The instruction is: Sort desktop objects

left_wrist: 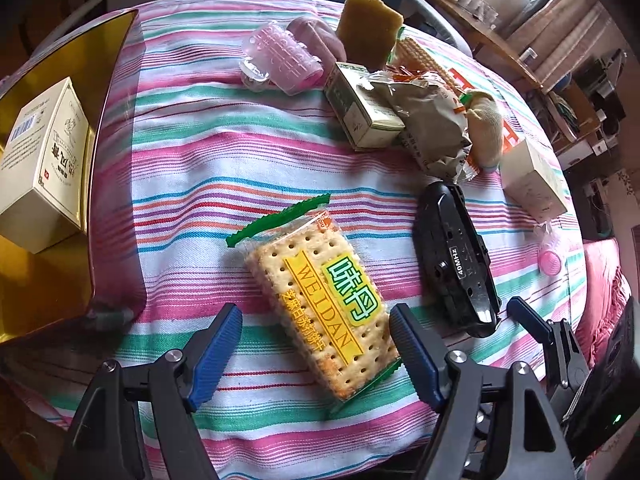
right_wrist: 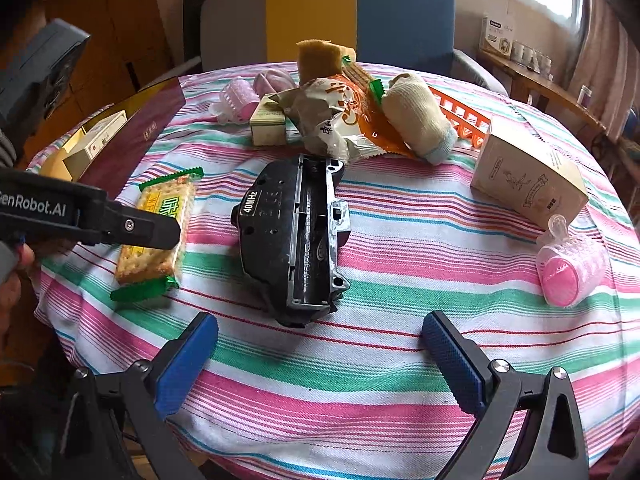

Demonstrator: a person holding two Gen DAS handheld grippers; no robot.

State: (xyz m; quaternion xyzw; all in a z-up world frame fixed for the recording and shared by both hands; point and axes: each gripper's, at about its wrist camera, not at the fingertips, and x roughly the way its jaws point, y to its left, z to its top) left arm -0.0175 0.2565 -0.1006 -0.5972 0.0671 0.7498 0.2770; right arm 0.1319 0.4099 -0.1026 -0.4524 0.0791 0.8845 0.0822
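A cracker packet [left_wrist: 320,300] with a green and yellow label lies on the striped cloth, its near end between the blue fingers of my open left gripper [left_wrist: 316,354]. It also shows in the right wrist view [right_wrist: 154,232], partly behind the left gripper's body. A black toy car shell [right_wrist: 292,236] lies upside down in the middle, just beyond my open, empty right gripper [right_wrist: 320,360]; it also shows in the left wrist view [left_wrist: 454,256].
A gold tray [left_wrist: 52,280] at the left holds a cream box [left_wrist: 44,164]. At the back lie a sponge [right_wrist: 320,60], crumpled snack bags [right_wrist: 332,120], a rolled sock [right_wrist: 418,116], a small green box [left_wrist: 360,108] and a pink roller [left_wrist: 280,56]. A beige box [right_wrist: 528,176] and another pink roller [right_wrist: 568,268] lie right.
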